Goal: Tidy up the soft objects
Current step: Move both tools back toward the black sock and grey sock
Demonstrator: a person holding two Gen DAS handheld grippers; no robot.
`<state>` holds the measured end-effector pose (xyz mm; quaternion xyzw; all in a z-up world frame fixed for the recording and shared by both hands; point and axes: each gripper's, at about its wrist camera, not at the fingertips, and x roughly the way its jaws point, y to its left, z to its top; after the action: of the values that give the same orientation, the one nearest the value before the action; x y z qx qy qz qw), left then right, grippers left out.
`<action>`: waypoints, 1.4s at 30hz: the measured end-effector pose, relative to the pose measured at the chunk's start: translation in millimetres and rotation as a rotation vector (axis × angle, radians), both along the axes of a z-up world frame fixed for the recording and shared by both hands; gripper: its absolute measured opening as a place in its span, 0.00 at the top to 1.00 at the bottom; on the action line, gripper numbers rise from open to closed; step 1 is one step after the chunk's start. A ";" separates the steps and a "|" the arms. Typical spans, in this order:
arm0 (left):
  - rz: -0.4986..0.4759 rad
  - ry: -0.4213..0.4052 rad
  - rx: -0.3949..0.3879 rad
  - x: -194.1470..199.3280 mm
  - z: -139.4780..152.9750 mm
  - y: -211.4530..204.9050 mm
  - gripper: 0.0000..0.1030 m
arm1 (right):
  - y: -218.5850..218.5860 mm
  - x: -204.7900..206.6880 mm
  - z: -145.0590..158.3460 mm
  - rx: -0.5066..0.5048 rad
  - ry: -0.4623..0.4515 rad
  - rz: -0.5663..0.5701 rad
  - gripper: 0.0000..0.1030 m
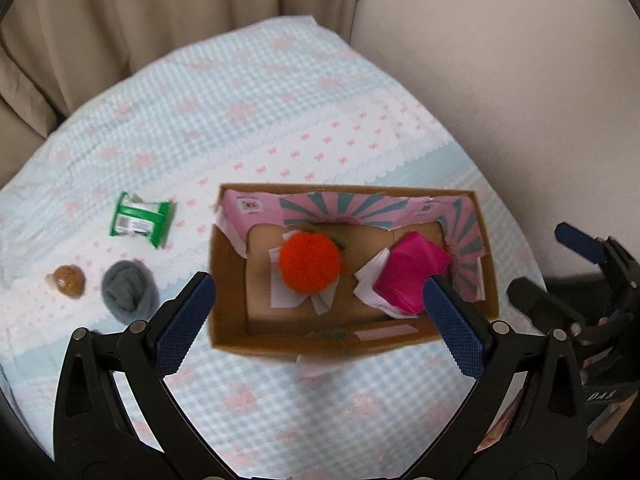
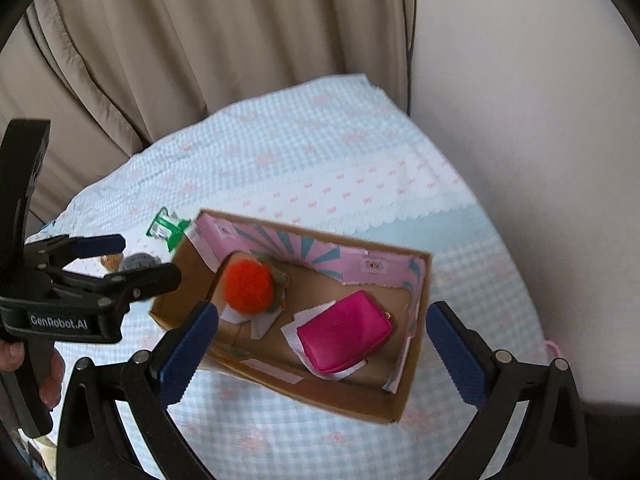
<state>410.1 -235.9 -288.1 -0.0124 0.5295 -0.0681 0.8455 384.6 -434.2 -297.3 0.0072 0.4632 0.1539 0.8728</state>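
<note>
A cardboard box point(image 1: 228, 292) with pink lining stands on the checked cloth; it also shows in the right wrist view point(image 2: 400, 404). Inside lie an orange pompom point(image 1: 309, 262) point(image 2: 248, 285) and a magenta pouch point(image 1: 412, 271) point(image 2: 345, 332), each on white paper. Left of the box lie a green packet point(image 1: 138, 219) point(image 2: 166, 227), a grey rolled sock point(image 1: 129, 290) point(image 2: 138, 261) and a small brown plush point(image 1: 69, 281) point(image 2: 111, 261). My left gripper point(image 1: 320, 308) is open and empty above the box's near side. My right gripper point(image 2: 322, 334) is open and empty above the box.
Beige curtains point(image 1: 120, 12) hang behind the table and a pale wall point(image 1: 500, 60) is at the right. The right gripper shows at the right edge of the left wrist view point(image 1: 592, 264); the left gripper shows at the left of the right wrist view point(image 2: 132, 260).
</note>
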 end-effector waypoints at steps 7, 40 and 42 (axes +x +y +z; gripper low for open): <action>0.023 -0.115 -0.009 -45.8 55.9 27.0 0.00 | 14.7 -35.3 58.1 -0.009 -0.089 -0.076 0.00; 0.121 -0.316 -0.014 -242.3 102.7 316.5 0.00 | 240.1 -206.2 139.3 -0.031 -0.274 -0.252 0.00; 0.135 -0.310 -0.014 -240.9 87.3 329.2 0.00 | 257.4 -203.7 127.6 -0.028 -0.259 -0.227 0.00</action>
<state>169.2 93.3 -200.8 -0.0430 0.3901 -0.0160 0.9196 180.9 -176.8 -169.7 0.0271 0.3451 0.0475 0.9370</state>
